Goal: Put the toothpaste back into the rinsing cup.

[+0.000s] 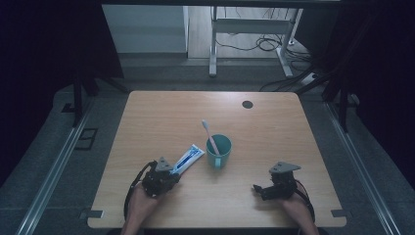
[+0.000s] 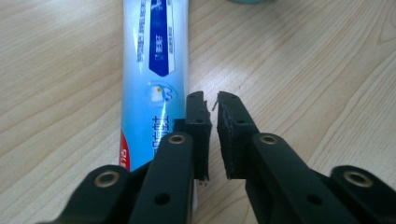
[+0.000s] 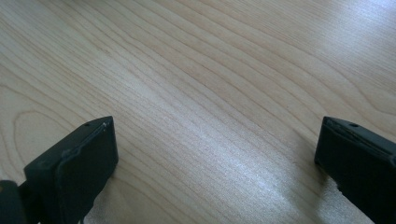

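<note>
A blue and white toothpaste tube lies flat on the wooden table, just left of a teal cup. A pink toothbrush stands in the cup, leaning to the back left. My left gripper sits at the near end of the tube. In the left gripper view its jaws stand a narrow gap apart with nothing between them, and the tube lies just left of the left jaw. My right gripper rests near the front right, wide open over bare wood.
A small black round cap is set in the table top at the back right. Beyond the table stand a white desk frame and loose cables on the floor. Dark curtains hang on both sides.
</note>
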`<state>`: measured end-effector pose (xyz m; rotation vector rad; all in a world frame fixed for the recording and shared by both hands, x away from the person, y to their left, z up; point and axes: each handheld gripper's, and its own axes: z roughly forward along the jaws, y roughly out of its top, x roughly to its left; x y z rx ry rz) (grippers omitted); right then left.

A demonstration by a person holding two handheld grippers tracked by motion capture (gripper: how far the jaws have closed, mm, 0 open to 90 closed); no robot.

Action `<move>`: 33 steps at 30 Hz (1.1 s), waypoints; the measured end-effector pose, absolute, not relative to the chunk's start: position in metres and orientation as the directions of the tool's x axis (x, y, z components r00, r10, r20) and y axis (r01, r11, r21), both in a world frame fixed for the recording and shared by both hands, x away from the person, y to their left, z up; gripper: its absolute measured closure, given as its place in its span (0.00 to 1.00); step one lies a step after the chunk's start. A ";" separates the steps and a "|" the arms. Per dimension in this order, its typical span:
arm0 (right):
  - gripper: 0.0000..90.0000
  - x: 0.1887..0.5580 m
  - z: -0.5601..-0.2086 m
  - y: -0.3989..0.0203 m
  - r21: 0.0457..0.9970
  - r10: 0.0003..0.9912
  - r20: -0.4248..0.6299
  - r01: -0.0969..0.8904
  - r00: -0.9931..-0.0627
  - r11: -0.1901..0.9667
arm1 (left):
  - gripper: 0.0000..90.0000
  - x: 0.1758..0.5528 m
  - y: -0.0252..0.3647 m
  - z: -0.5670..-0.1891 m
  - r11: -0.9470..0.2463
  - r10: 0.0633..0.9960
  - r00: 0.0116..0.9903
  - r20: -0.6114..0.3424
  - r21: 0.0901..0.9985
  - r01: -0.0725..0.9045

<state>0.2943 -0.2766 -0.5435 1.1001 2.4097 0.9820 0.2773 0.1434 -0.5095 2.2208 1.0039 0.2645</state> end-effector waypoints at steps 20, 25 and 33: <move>0.00 0.294 -0.543 -0.277 0.699 0.756 -0.002 0.540 -0.655 0.469 | 0.55 0.301 0.150 -0.499 -0.493 0.764 0.643 -0.059 0.590 0.639; 0.00 0.294 -0.543 -0.277 0.699 0.757 -0.001 0.541 -0.654 0.468 | 0.46 0.309 0.147 -0.496 -0.497 0.768 0.637 -0.075 0.558 0.665; 0.00 0.294 -0.543 -0.276 0.698 0.757 0.001 0.542 -0.653 0.467 | 0.38 0.321 0.138 -0.495 -0.540 0.758 0.648 -0.075 0.485 0.688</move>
